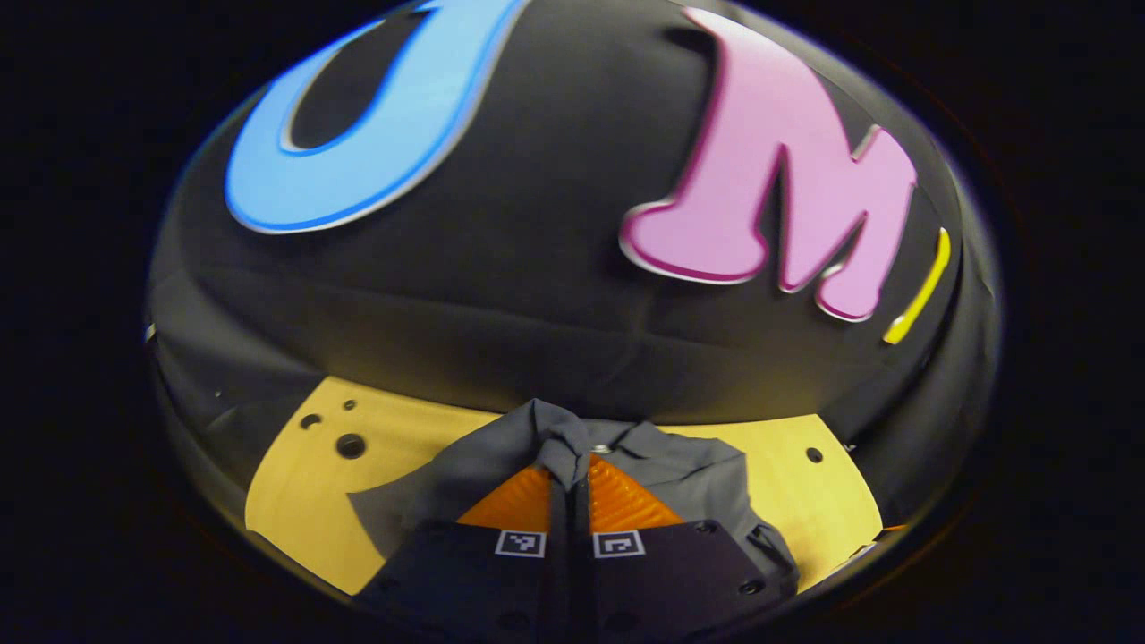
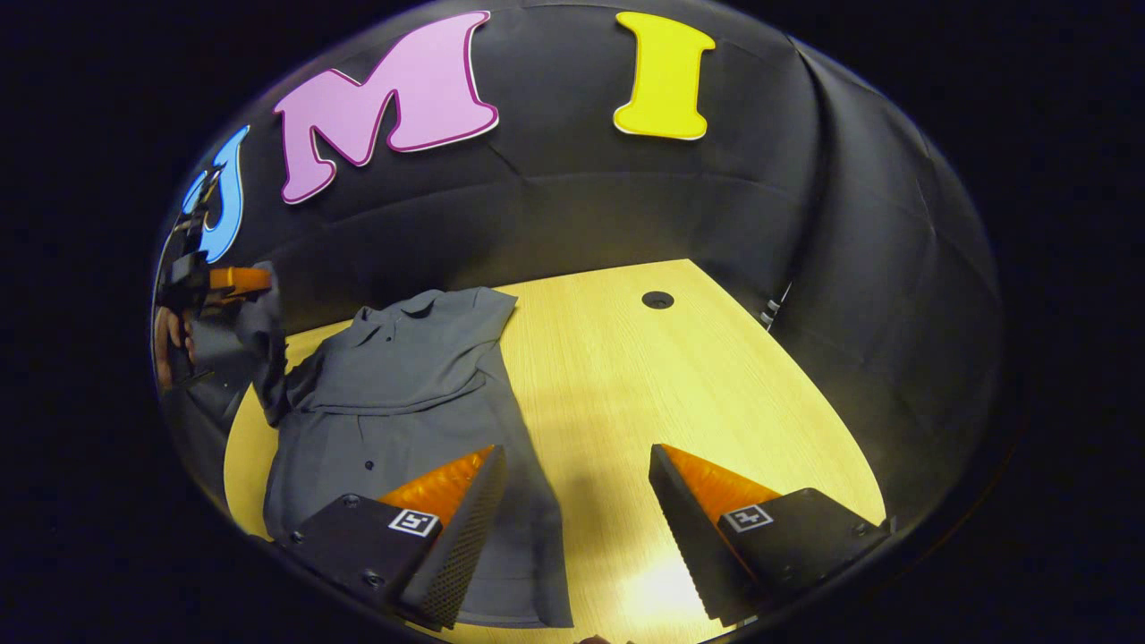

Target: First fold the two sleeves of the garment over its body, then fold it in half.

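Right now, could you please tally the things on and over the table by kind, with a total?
Garments: 1, the grey shirt, its left sleeve lifted.
Grippers: 2, the left gripper shut on that sleeve, the right gripper open over the table.
Tables: 1, the wooden table.
Holes in the tabletop: 1 seen in the right gripper view.
Total: 5.

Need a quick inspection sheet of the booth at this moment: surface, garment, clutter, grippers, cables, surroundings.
Surface: wooden table, round holes in it.
Job's things: grey shirt lies on the table; right sleeve already folded over the body, left sleeve lifted off the table.
Clutter: nothing seen.
Grippers: left gripper shut on the left sleeve; right gripper open, holding nothing, above the shirt's edge.
Cables: nothing seen.
Surroundings: black cloth wall behind the table.
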`<state>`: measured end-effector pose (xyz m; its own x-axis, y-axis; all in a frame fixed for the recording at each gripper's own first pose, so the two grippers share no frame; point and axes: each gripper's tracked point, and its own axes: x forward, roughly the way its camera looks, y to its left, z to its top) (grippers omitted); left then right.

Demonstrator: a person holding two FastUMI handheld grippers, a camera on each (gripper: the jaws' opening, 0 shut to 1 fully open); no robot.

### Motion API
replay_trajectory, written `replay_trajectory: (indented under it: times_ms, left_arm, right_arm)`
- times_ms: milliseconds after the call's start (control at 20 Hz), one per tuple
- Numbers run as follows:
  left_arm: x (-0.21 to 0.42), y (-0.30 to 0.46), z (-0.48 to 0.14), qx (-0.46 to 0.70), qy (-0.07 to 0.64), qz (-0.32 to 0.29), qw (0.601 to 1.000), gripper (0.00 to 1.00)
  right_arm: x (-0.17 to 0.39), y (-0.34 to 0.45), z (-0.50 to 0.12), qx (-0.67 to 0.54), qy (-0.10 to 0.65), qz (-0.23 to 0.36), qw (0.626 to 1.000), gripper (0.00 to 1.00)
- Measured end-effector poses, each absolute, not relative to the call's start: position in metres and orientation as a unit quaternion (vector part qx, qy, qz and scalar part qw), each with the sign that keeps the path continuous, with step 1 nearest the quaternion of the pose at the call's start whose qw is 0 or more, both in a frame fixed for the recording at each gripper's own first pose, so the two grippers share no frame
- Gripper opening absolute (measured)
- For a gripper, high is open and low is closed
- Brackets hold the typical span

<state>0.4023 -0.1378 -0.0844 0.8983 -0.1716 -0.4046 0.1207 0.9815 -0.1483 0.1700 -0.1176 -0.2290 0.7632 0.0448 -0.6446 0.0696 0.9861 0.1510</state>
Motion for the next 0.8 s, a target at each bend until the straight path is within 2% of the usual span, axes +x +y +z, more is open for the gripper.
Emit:
replay_trajectory:
  times_ms: [350, 600, 700, 800]
  left_arm:
    - [0.422, -0.282, -0.117, -0.005, 0.239, -0.19, 0.952, 0.05]
    - [0.426, -0.349, -0.151, 0.026, 0.262, -0.222, 0.939, 0.05]
    - [0.425, -0.367, -0.163, 0.022, 0.27, -0.23, 0.935, 0.08]
    - [0.423, -0.377, -0.175, 0.018, 0.279, -0.233, 0.931, 0.22]
  right_arm:
    - [0.174, -0.121, -0.236, 0.098, 0.345, -0.012, 0.933, 0.99]
    - [0.175, -0.123, -0.245, 0.102, 0.351, -0.009, 0.931, 0.99]
    - [0.177, -0.123, -0.248, 0.099, 0.354, -0.007, 0.93, 0.99]
    - [0.177, -0.124, -0.251, 0.097, 0.357, -0.003, 0.929, 0.99]
